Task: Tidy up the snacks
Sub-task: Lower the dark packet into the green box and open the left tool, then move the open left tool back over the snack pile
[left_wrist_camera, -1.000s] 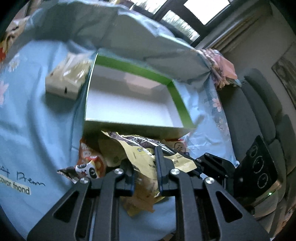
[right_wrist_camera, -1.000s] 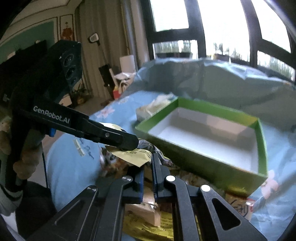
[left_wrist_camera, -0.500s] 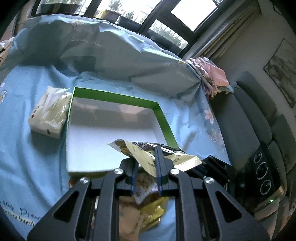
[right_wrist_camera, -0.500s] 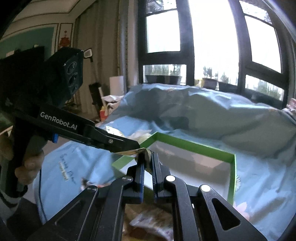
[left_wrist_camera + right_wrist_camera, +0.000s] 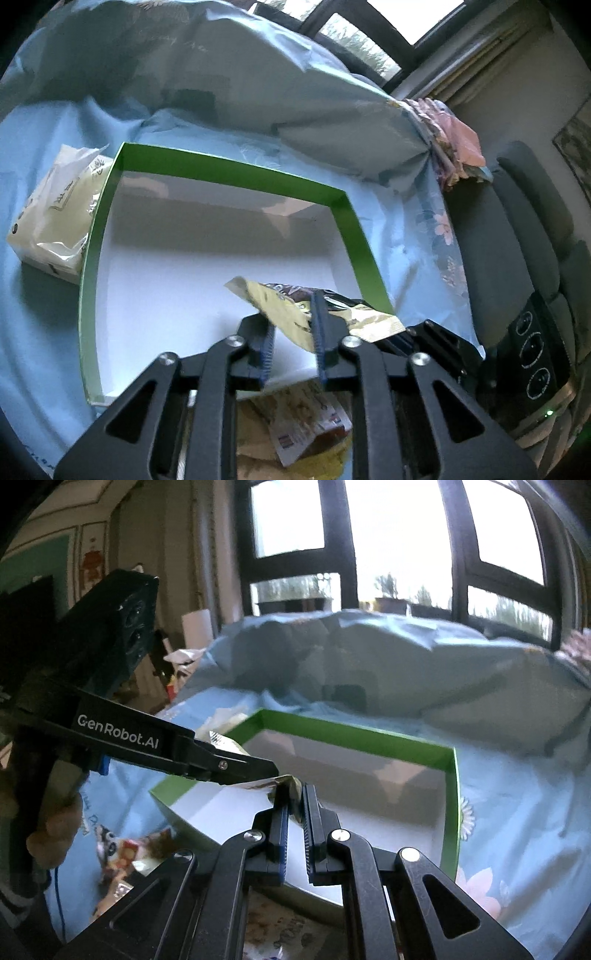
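Fingers, left: left gripper (image 5: 291, 332) is opening right now, the yellow snack packet (image 5: 291, 310) sits in the gap, one blue pad off it already, so basically a let-go.
Fingers, right: right gripper (image 5: 294, 814) is pinched shut on the packet's other end (image 5: 291, 784), only a thin sliver between the pads.
What changed: a second ago both grippers were clamped on the packet down over the snack pile; now it's been carried over the green box (image 5: 354, 236) and the left side loosens.
Packet location: hanging above the box's white floor, near the front corner, not lying in it yet.
Leftovers: more snack packets (image 5: 306, 428) wait on the blue bedsheet (image 5: 48, 321) in front of the box.
Bystander: tissue pack (image 5: 55, 221) just left of the box.
Task read: first snack about to drop in; box otherwise empty.
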`<action>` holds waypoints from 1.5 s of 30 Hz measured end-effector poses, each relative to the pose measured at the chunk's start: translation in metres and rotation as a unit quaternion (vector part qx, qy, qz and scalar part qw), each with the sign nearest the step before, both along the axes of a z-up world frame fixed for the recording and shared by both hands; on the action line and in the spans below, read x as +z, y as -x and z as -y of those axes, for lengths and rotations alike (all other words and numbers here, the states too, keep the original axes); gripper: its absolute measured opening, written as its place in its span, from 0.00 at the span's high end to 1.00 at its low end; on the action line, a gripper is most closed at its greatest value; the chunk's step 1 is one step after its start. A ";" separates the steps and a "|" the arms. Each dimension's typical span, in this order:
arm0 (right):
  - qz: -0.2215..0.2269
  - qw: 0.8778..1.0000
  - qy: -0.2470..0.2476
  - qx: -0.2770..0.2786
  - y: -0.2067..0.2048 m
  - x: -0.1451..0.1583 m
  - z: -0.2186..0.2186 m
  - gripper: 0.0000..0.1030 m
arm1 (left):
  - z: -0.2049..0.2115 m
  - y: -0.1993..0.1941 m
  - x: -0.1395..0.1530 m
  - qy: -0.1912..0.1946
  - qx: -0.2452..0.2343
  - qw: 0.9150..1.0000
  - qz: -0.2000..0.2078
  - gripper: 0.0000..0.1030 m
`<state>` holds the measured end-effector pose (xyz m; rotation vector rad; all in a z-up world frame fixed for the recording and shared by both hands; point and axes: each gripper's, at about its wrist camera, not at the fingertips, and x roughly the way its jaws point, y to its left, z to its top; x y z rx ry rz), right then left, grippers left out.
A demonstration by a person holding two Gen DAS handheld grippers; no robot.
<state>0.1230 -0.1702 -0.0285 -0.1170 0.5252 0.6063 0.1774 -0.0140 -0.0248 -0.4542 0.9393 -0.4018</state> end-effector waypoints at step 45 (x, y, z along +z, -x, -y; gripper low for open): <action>-0.030 0.997 -0.061 -0.033 0.027 0.022 0.039 0.31 | -0.028 0.059 0.015 -0.135 0.056 0.989 0.020 0.21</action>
